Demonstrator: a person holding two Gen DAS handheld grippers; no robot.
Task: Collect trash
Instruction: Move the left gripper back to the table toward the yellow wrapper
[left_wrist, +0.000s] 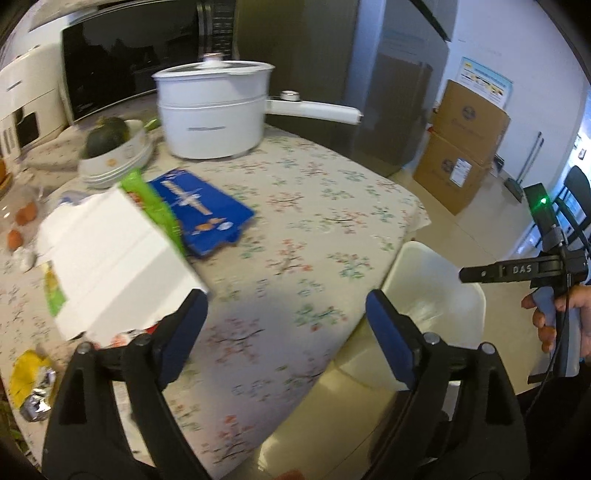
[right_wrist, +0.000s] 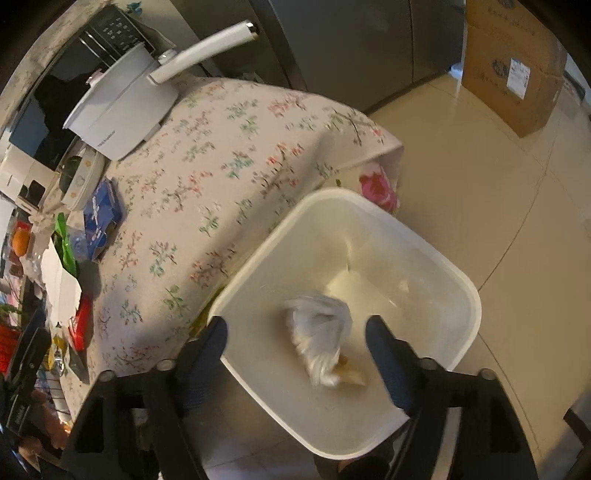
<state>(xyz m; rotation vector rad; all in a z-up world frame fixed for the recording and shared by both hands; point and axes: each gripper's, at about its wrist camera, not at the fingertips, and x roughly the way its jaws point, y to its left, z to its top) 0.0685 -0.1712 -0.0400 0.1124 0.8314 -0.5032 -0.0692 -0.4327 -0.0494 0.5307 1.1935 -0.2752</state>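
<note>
From the left wrist, the left tool (left_wrist: 286, 310) gapes empty over the table (left_wrist: 332, 206), the white box (left_wrist: 110, 258) beside one pad, liable to be knocked; from the right wrist, the right tool (right_wrist: 295, 332) hangs wide and empty over the bin (right_wrist: 461, 284), crumpled bag (right_wrist: 317, 332) inside; a low pad could tip the rim.

"DAS" on the right tongs (left_wrist: 466, 274), other print unreadable

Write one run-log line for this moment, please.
left gripper: open, empty, above table | right gripper: open over bin | crumpled white bag: in bin | white box: on table
</note>
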